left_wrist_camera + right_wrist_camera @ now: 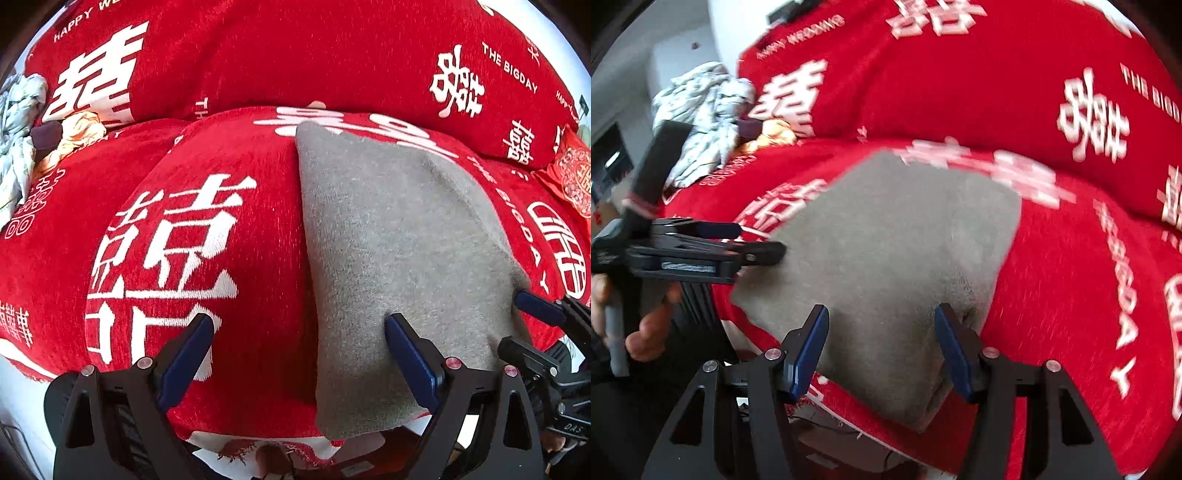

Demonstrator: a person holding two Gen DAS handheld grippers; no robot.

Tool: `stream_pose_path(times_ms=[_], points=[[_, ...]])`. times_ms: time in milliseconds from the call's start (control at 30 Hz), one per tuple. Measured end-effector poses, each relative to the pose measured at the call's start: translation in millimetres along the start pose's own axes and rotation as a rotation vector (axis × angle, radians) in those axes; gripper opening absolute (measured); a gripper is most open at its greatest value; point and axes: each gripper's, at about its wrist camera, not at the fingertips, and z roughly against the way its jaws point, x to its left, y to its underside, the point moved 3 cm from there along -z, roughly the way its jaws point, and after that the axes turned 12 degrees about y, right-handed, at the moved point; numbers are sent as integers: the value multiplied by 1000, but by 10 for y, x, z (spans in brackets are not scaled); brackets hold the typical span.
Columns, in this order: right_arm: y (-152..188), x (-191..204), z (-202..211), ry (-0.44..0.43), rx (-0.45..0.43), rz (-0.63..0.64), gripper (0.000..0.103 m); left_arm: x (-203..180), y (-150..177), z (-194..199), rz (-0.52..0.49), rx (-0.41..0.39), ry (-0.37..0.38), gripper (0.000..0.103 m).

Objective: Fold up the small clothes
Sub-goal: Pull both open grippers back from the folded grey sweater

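Note:
A grey cloth (399, 240), folded into a flat rectangle, lies on the red sofa cover (229, 147) printed with white characters. My left gripper (299, 332) is open and wide. One pad hangs over the cloth's near left part, the other over the bare cover, and nothing is pinched. In the right wrist view the same grey cloth (886, 251) lies below my right gripper (882, 328), which is open above the cloth's near edge with the pads clear of the fabric. My left gripper (757, 240), held in a hand (646, 332), sits at the cloth's left edge. My right gripper (517, 325) shows at the cloth's right edge.
A heap of crumpled pale clothes (705, 118) and an orange piece (77, 133) lie at the far left of the seat. A red embroidered cushion (569, 177) sits at the right. The sofa back rises behind, and the seat's front edge runs just below the grippers.

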Motion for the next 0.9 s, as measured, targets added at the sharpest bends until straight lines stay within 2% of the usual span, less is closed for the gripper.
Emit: stream_pose_path(times_ms=[267,400,467,633,767,833,900], points=[[-65,42,140,42,9,28,64,-152,-19,101,-46,-5,-60,95],[-173,49,257,120,6,26,73,-243,-64,184,-49,-21,-92,95],[-219,34,294,151,23,10,73,-266,-82,208,-47,-27,-108,95],[-280,63,404,191,15,7,73,-358,-79,299,-42,-46,-96,95],[-292,115,448,227,4,11,73,-448,-44,385,-33,-75,-29,95],[-288,114,461,231,1,1,73,-470,-34,400,-35,-84,-34,95],[-278,93,459,235,5,-15,73,-498,-11,421,-36,-103,-80,95]])
